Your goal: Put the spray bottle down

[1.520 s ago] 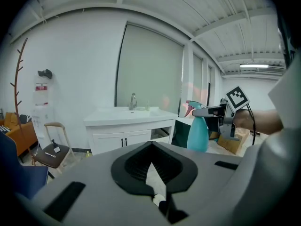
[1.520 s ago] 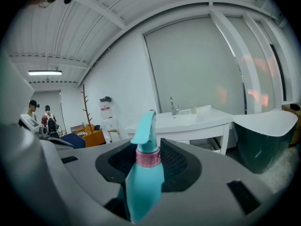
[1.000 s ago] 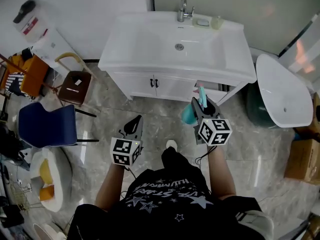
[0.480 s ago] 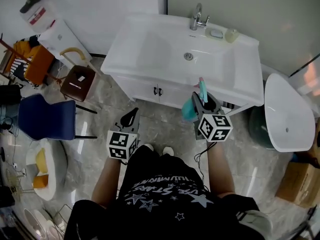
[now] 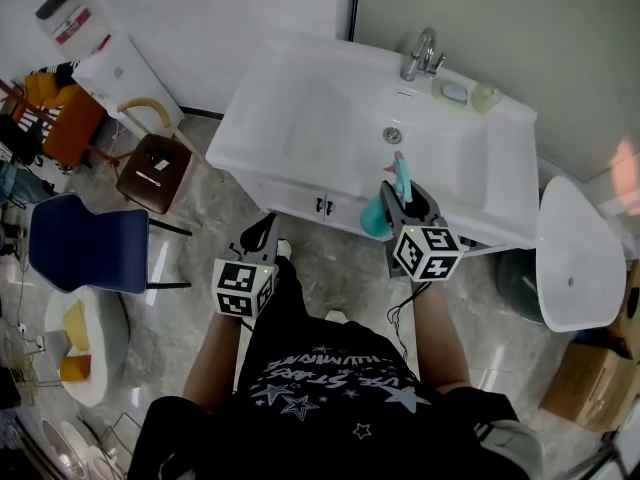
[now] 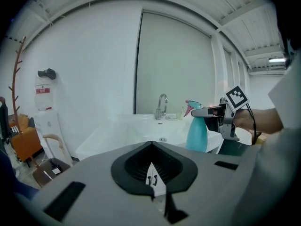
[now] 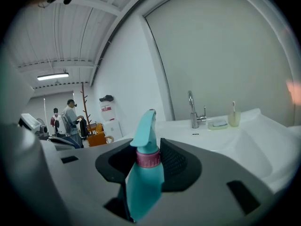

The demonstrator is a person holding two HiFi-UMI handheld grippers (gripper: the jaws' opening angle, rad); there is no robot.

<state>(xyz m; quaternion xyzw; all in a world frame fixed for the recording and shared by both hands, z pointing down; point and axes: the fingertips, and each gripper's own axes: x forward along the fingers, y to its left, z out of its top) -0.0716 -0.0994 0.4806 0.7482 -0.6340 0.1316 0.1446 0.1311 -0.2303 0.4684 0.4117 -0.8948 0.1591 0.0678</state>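
Sink is getting closer; right tongs are squeezing the spray bottle, left tongs together; setting it crooked could tip it.

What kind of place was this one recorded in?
Likely a mock bathroom set in an open workroom: a white sink with a faucet, but a blue chair and a water dispenser nearby.

The head view looks steeply down from above the person, with the sink at twelve o'clock. The left gripper view and right gripper view ride low behind their own jaws, facing almost level toward that sink and its tap. The left one also catches the right claw at three o'clock.
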